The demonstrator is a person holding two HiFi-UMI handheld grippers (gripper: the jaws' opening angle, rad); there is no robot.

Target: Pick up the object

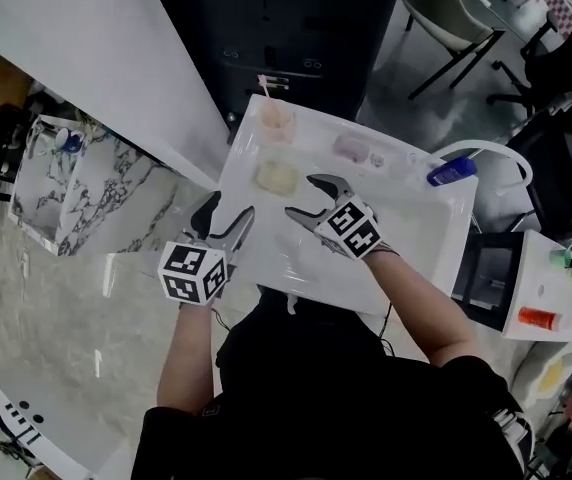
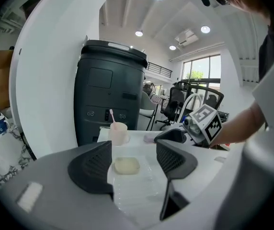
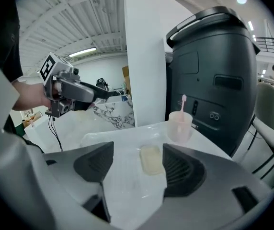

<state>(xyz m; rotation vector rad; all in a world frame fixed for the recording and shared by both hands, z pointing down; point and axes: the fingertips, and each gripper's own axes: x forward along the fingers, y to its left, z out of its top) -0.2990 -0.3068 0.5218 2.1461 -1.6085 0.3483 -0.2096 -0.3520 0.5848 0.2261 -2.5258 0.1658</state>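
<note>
Both tongs are spread wide with nothing between them. The left tongs (image 1: 228,216) hang at the near left corner of the white tray (image 1: 416,230), and the right tongs (image 1: 311,200) hover over its middle. Each one looks along its jaws at the same thing: a pale yellow bar of soap (image 1: 276,176) lying flat on the tray's far left part. It sits just in front of a pink cup (image 1: 274,121) with a stick-like handle standing in it. A lavender lump (image 1: 350,148) and a blue bottle (image 1: 452,172) lie further right, well apart from the bar.

I'd judge the soap to be the object meant, and the reach has hardly begun, since neither pair is touching it.

From where I stand, the right tongs have the better line. The bar is low and probably slick, so the jaws should come down until their pads straddle its narrow sides close to the tray. They should then close squarely and gently, because a pinch on the upper edges could squirt it out. The approach should also stay short of the cup, which looks easy to tip.
</note>
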